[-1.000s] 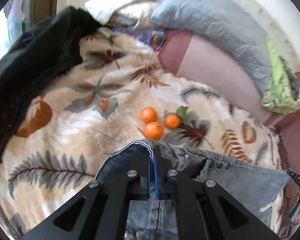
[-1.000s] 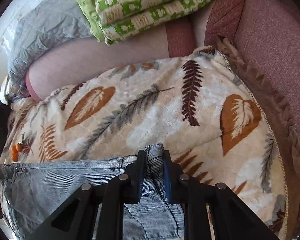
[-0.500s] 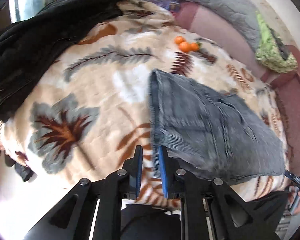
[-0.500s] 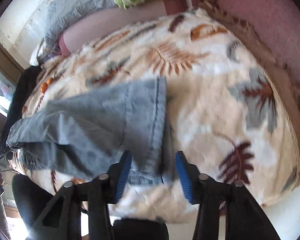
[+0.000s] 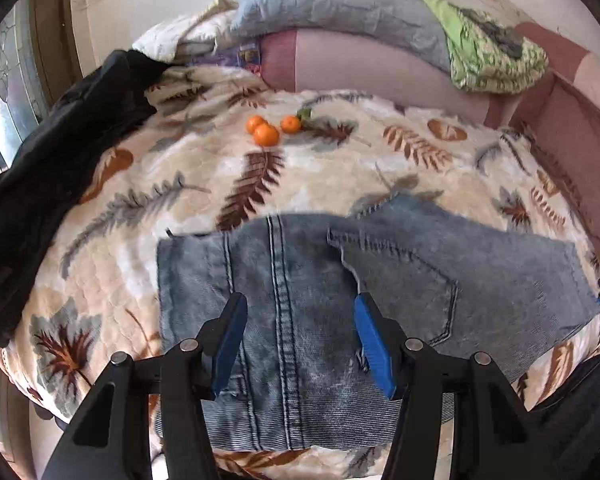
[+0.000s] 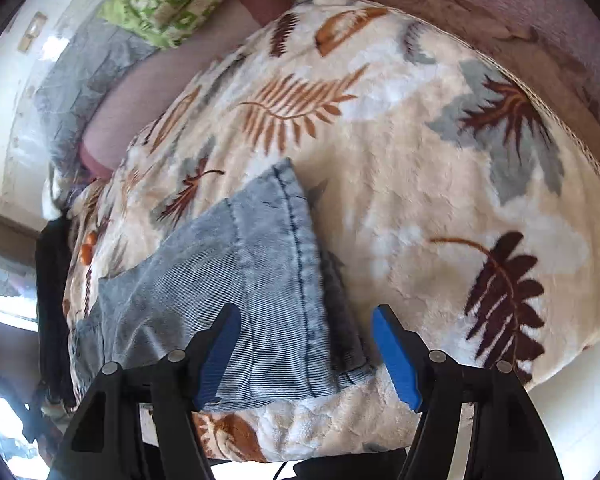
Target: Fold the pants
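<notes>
Light blue jeans (image 5: 380,280) lie folded on a leaf-patterned blanket (image 5: 340,168), their back pocket facing up. My left gripper (image 5: 300,340) hovers over the near edge of the jeans, its jaws opening, blue pads (image 5: 374,344) apart and not pressing the cloth. In the right wrist view the hem end of the jeans (image 6: 260,280) lies flat near the blanket's front edge. My right gripper (image 6: 306,354) stands over that end, jaws opening, the denim lying loose between the pads without being pinched.
Three oranges (image 5: 268,130) sit on the blanket beyond the jeans. A black garment (image 5: 60,152) drapes over the left side. Grey pillow (image 5: 340,4) and a green patterned cloth (image 5: 488,52) rest on the pink sofa back (image 5: 380,72). The blanket's front edge (image 6: 340,420) drops off close to the grippers.
Both grippers carried the jeans' edge toward the near side, folding them over, then let go. Jaws that were shut on denim now stand apart, and the jeans lie flat.
</notes>
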The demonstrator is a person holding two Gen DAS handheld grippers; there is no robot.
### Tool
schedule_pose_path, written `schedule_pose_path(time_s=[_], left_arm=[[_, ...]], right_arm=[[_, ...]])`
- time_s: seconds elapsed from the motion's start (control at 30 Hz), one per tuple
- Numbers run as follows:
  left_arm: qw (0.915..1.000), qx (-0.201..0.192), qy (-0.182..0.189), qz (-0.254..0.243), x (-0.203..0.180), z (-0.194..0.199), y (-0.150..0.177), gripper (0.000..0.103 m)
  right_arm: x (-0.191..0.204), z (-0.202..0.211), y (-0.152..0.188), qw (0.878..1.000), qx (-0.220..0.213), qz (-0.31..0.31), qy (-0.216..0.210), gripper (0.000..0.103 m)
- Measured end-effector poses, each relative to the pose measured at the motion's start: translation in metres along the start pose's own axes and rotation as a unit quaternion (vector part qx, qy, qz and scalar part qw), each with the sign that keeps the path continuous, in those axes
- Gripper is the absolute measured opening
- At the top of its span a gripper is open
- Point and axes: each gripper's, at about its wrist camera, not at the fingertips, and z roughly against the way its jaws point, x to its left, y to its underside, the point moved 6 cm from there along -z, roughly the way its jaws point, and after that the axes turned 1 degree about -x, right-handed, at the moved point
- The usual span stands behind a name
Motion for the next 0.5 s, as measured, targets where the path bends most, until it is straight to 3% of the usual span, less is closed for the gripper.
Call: schedule_pose_path(time_s=[0.1,0.17,0.33,0.4,0.43,0.47,0.5], left_arm=[[0.9988,0.038,0.015,0.027,0.011,-0.029,0.032,0.057],[0.9988,0.018,0.024,0.039,0.014,-0.028,0.036,0.060],[0.9987,0.021,0.029,0.036,0.011,-0.027,0.036,0.062],[0.9988,0.016,0.031,0.034,0.011,-0.026,0.035,0.062],[0.9988,0.016,0.032,0.033,0.012,-0.026,0.035,0.063],[0.9988,0.015,0.032,0.033,0.012,-0.026,0.035,0.063],[0.9989,0.014,0.032,0.032,0.012,-0.026,0.035,0.063]], right_arm=[[-0.024,0.017,0.016,0.995,-0.020,-0.085,-0.040,0.072],[-0.032,0.016,0.025,0.990,-0.004,-0.123,-0.066,0.072],[-0.024,-0.017,0.034,0.986,0.035,-0.148,-0.067,0.071],[-0.016,-0.024,0.031,0.990,0.032,-0.130,-0.032,0.070],[-0.012,-0.023,0.030,0.992,0.028,-0.120,-0.017,0.062],[-0.008,-0.020,0.027,0.995,0.017,-0.103,-0.004,0.025],[-0.004,-0.015,0.024,0.996,0.009,-0.089,-0.003,0.023]])
